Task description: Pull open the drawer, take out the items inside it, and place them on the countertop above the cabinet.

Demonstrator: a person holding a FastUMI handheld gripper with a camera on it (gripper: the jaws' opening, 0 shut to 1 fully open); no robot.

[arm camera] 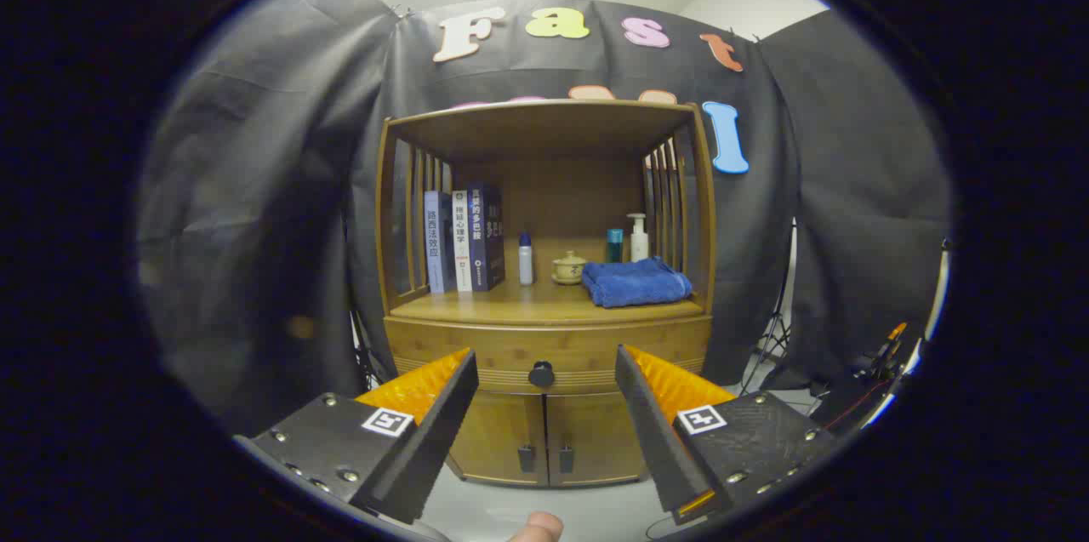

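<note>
- The wooden cabinet (pixel 544 338) is standing beyond the fingers, its drawer (pixel 549 359) sitting fully closed, so I'm judging the whole task is waiting.
- The countertop (pixel 527 308) is carrying books (pixel 464 240), a folded blue towel (pixel 636 282), bottles and a small pot.
- The gripper (pixel 544 414) is hanging spread wide, pinching nothing, framing the drawer knob (pixel 541 373).
</note>
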